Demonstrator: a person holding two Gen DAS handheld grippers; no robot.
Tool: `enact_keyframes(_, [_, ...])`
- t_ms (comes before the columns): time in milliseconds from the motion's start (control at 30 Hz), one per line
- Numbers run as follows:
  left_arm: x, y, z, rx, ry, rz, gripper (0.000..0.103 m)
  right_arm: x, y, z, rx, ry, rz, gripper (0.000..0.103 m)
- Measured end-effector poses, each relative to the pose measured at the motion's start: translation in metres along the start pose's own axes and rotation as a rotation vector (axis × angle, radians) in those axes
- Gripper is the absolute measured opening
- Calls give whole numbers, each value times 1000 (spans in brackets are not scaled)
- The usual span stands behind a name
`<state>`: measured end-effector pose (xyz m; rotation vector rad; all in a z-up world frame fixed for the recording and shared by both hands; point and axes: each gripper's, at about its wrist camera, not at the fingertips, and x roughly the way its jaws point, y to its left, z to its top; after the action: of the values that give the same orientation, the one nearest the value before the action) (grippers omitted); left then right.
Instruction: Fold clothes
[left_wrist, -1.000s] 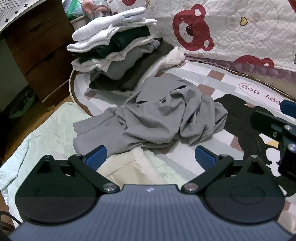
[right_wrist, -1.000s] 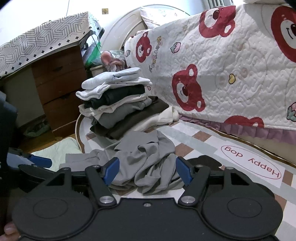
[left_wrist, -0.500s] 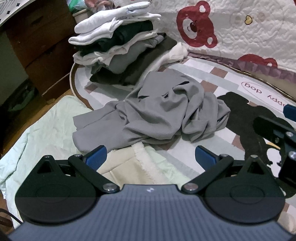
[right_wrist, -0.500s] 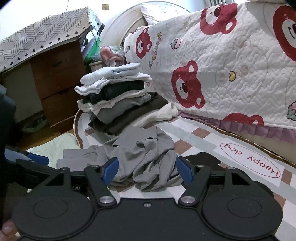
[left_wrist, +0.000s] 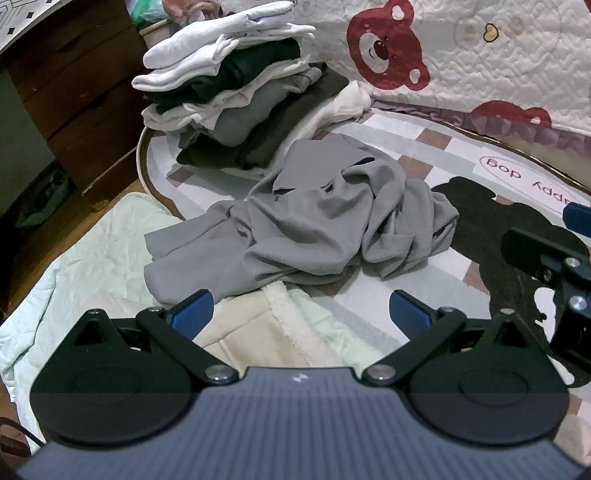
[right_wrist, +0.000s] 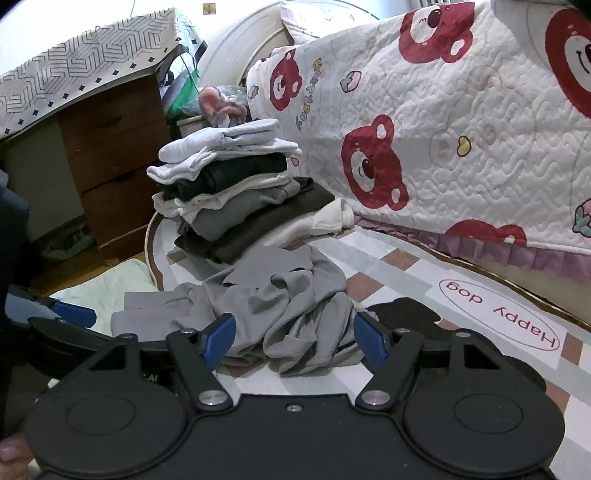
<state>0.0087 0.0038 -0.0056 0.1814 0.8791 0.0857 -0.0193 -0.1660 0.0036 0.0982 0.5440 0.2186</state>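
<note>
A crumpled grey ribbed-knit garment (left_wrist: 314, 225) lies mid-frame on the patterned mat (left_wrist: 436, 158), unfolded and awaiting work. Below it, the left gripper (left_wrist: 299, 314) and right gripper (right_wrist: 293, 341) hover with jaws wide and empty, likely poised to spread it. The stack of folded clothes (left_wrist: 236, 99) at upper left suggests where finished pieces go.

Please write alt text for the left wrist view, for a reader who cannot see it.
A crumpled grey garment lies unfolded on a patterned rug, just beyond the open left gripper. Behind it stands a stack of folded clothes; the right gripper shows at the right edge.
</note>
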Motion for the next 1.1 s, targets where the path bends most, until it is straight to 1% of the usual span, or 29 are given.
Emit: enact_keyframes(1100, [9,1,-3,3,31,4,103,6,-2,-1,6,43,-14,78])
